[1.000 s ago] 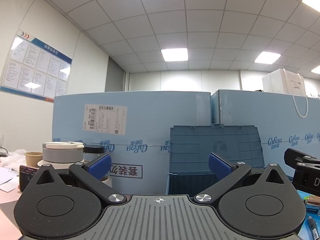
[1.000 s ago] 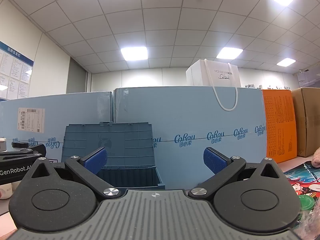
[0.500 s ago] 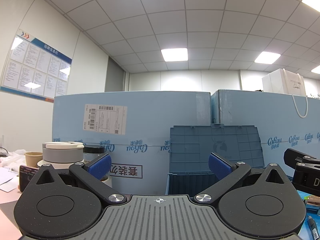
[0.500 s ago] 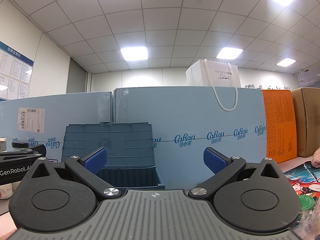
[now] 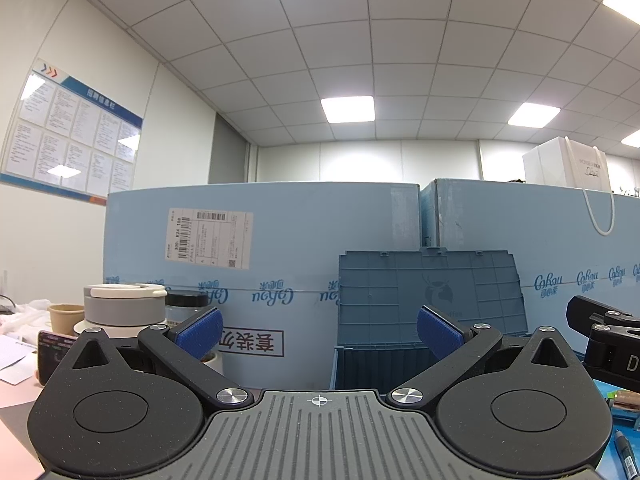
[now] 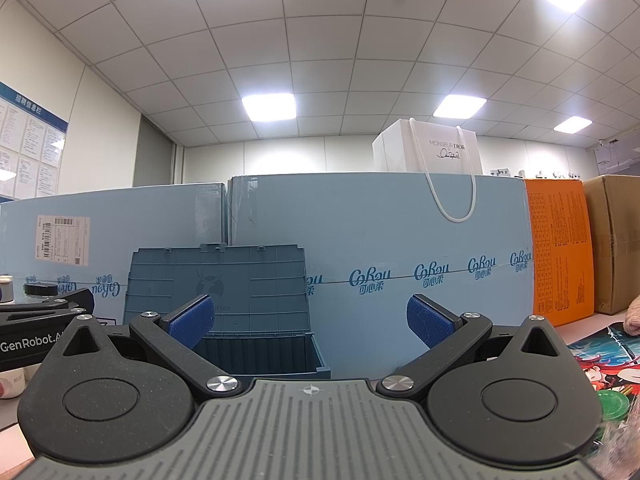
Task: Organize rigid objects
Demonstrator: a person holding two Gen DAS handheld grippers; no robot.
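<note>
- Light-blue cartons (image 5: 304, 248) form a wall across the back of both views; only the right wrist view shows the orange carton (image 6: 558, 248) and brown carton (image 6: 612, 244) at the wall's right end.
- Blue storage bin (image 6: 260, 354) stands open against the cartons, its lid (image 6: 218, 288) upright behind it.
- Left gripper (image 5: 318, 332): pads spread wide, holding nothing, level with the bin.
- Right gripper (image 6: 310, 322): pads spread wide, holding nothing, bin ahead on its left.
- Grey containers (image 5: 124, 308), visible only in the left wrist view, are stacked at the far left.
- Green disc (image 6: 612, 404), visible only in the right wrist view, lies at the lower right.
</note>
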